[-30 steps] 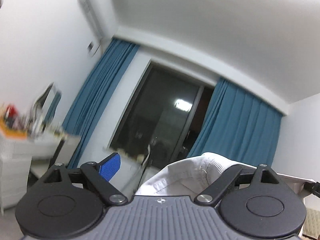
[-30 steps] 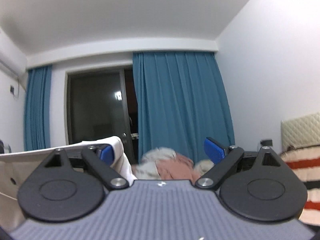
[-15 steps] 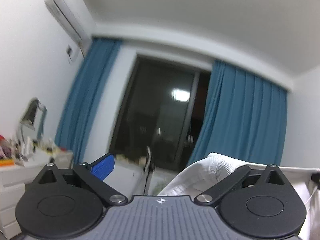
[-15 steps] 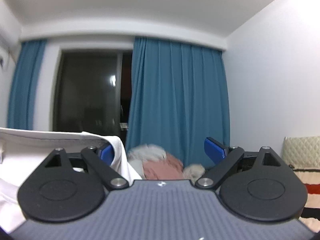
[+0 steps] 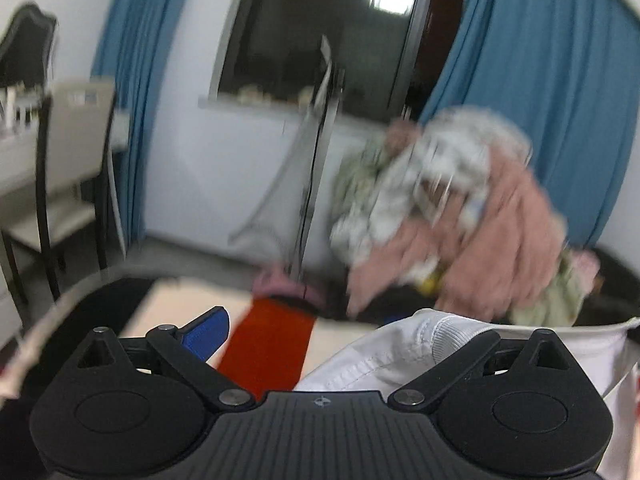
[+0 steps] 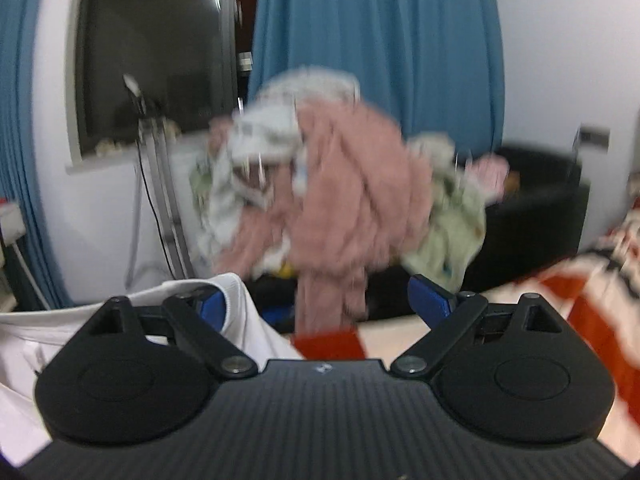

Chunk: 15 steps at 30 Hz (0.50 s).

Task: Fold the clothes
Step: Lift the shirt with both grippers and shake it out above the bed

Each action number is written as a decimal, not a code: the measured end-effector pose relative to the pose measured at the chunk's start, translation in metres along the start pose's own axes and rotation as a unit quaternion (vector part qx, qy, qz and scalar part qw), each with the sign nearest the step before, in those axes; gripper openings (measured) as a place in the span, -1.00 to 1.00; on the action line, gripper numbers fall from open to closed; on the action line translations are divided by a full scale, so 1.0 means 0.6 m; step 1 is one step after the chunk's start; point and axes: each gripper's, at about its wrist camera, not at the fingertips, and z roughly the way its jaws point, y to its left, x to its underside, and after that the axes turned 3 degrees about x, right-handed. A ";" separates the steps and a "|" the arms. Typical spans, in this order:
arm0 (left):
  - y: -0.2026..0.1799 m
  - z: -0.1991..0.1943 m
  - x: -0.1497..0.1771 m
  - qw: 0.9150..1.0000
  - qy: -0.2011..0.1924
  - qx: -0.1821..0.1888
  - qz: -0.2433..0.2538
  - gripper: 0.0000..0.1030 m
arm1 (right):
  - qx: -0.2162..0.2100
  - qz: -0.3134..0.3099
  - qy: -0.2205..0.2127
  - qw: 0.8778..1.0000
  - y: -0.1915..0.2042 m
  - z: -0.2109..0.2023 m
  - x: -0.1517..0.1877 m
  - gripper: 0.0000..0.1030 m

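Observation:
A white garment with a ribbed hem hangs between my two grippers. In the left wrist view it drapes over the right finger of my left gripper, whose jaws stand wide; the blue left finger is bare. In the right wrist view the same white garment covers the left finger of my right gripper, also wide open, and the right finger is bare. No pads press on the cloth. Beneath both lies a red and cream striped blanket.
A blurred pile of pink, white and green clothes rests on a black seat ahead. A metal stand with a cable leans by the dark window. A chair is at the left. Blue curtains hang behind.
Both views have swung fast downward, from ceiling and curtain tops to the clothes pile and the striped blanket. The white garment stays draped over the same fingers.

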 end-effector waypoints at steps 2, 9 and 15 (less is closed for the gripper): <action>0.025 0.078 0.033 0.999 0.039 0.007 0.007 0.94 | 0.004 -0.023 0.037 0.999 0.024 0.066 0.041 0.79; 0.012 0.213 0.079 0.971 0.180 0.044 0.152 0.90 | -0.048 -0.172 0.216 0.960 0.083 0.158 0.125 0.79; -0.014 0.140 0.030 0.969 0.158 0.103 0.161 0.95 | -0.098 -0.141 0.184 0.968 0.095 0.090 0.083 0.79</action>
